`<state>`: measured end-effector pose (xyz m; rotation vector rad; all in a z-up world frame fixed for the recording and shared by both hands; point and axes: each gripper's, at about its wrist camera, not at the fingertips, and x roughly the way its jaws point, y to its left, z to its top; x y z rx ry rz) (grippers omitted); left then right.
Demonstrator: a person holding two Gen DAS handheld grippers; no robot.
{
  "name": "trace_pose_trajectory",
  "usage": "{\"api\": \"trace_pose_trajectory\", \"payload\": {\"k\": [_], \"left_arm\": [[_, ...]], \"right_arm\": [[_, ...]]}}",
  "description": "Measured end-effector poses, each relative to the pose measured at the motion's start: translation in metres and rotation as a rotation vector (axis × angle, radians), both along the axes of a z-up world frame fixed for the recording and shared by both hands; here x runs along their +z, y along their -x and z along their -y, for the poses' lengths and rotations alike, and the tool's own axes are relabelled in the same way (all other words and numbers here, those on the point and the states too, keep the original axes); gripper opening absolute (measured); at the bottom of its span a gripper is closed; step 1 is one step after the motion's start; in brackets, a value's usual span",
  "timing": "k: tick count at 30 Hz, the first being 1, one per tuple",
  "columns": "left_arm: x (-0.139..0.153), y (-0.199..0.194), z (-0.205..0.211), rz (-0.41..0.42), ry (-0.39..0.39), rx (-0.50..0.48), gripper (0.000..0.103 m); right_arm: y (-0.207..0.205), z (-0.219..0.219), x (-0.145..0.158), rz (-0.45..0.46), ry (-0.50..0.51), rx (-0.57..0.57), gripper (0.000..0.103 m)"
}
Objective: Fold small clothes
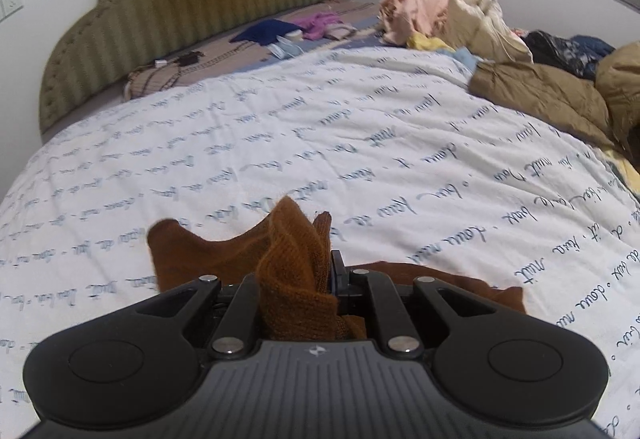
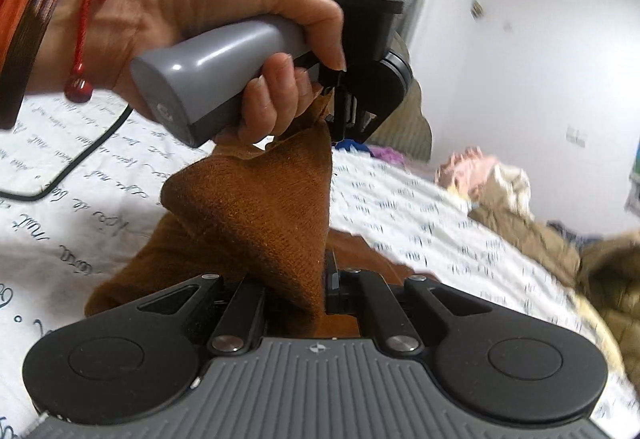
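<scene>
A rust-brown knitted garment (image 1: 288,271) hangs between both grippers above the white quilt with script print (image 1: 320,143). In the left wrist view my left gripper (image 1: 326,259) is shut on a bunched fold of it, which covers the left finger. In the right wrist view my right gripper (image 2: 326,275) is shut on another part of the brown knit (image 2: 256,215), which stretches up to the left gripper (image 2: 340,115), held by a hand (image 2: 224,19) just ahead. The rest of the garment droops onto the quilt below.
A green padded headboard (image 1: 200,7) stands at the far end of the bed. A heap of pink, cream and tan clothes (image 1: 472,31) lies at the right. Small dark and purple items (image 1: 296,27) rest near the headboard. A black cable (image 2: 68,167) trails over the quilt at left.
</scene>
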<state>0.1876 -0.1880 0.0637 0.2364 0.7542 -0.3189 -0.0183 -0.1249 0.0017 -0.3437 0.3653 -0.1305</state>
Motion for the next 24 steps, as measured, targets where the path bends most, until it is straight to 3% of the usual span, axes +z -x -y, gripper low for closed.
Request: {"api": "trace_pose_trajectory", "payload": {"k": [7, 14, 18, 21, 23, 24], "left_arm": [[-0.023, -0.005, 0.042, -0.046, -0.030, -0.038, 0.011], [-0.049, -0.011, 0.070, -0.064, -0.077, -0.067, 0.016], [-0.051, -0.008, 0.074, -0.045, -0.107, -0.073, 0.018], [-0.050, -0.008, 0.074, -0.051, -0.102, -0.071, 0.028], [-0.048, -0.008, 0.073, -0.043, -0.098, -0.064, 0.040], [-0.047, -0.008, 0.072, -0.034, -0.099, -0.060, 0.054]], "right_arm": [[0.010, 0.028, -0.007, -0.039, -0.135, -0.061, 0.008], [0.004, 0.076, -0.015, -0.124, -0.442, -0.078, 0.009], [0.001, 0.091, -0.021, -0.141, -0.551, -0.076, 0.010], [-0.001, 0.095, -0.024, -0.141, -0.567, -0.077, 0.010], [-0.005, 0.096, -0.024, -0.140, -0.556, -0.077, 0.011], [-0.005, 0.095, -0.024, -0.140, -0.552, -0.077, 0.011]]}}
